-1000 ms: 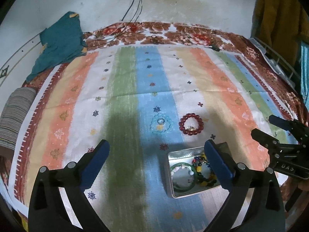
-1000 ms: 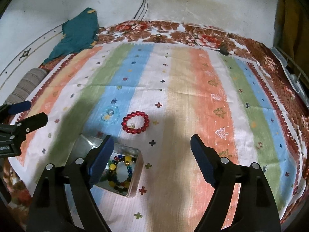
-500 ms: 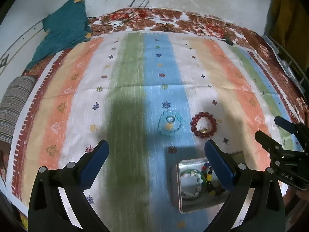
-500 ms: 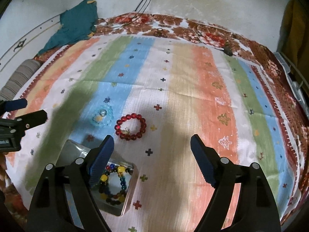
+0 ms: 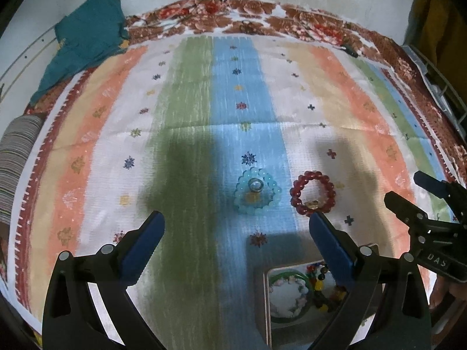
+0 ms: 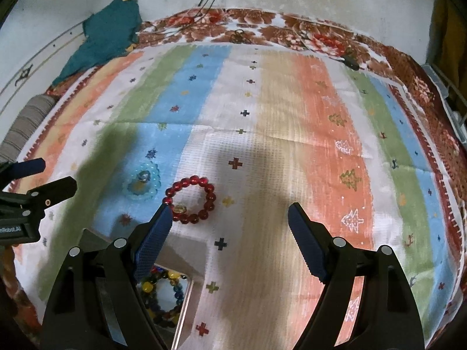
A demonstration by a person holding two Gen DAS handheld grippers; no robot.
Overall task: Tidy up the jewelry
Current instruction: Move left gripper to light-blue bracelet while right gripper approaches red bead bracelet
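A red bead bracelet (image 5: 313,192) lies on the striped cloth; it also shows in the right wrist view (image 6: 191,199). A pale blue bead bracelet (image 5: 256,190) with a ring inside it lies to its left, also in the right wrist view (image 6: 142,181). A metal tin (image 5: 264,297) near the front holds a green bangle (image 5: 289,294) and a multicoloured bead bracelet (image 6: 162,297). My left gripper (image 5: 235,230) is open and empty above the cloth, short of the blue bracelet. My right gripper (image 6: 229,221) is open and empty, its left finger just before the red bracelet.
The striped cloth (image 6: 292,151) covers a bed with a floral sheet. A teal garment (image 5: 84,38) lies at the back left, a striped roll (image 5: 17,157) at the left edge. A small dark object (image 6: 350,62) and cables lie at the back.
Both grippers have moved forward and down toward the bracelets, which now look larger and nearer. The tin has slid toward the bottom of both views. Both stay open.
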